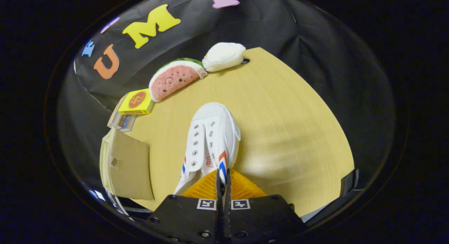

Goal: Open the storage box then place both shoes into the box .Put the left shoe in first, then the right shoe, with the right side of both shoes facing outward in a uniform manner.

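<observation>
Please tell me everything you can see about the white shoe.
The shoe is a white canvas sneaker with metal eyelets, no laces visible, and red and blue stripes on both sides. It sits on the wooden table, toe pointing away toward the watermelon toy. The tool is shut on its side wall near the stripes.

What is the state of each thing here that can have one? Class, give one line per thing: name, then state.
Gripper: shut on the shoe's collar edge, both fingers pinching it.
Shoe: held, toe pointing away from the fingers, no laces, over the table.
Box: beside the shoe; I cannot tell whether it is open.
Watermelon toy: lying at the table's far edge.
Yellow pack: closed, stacked on a clear case.
</observation>
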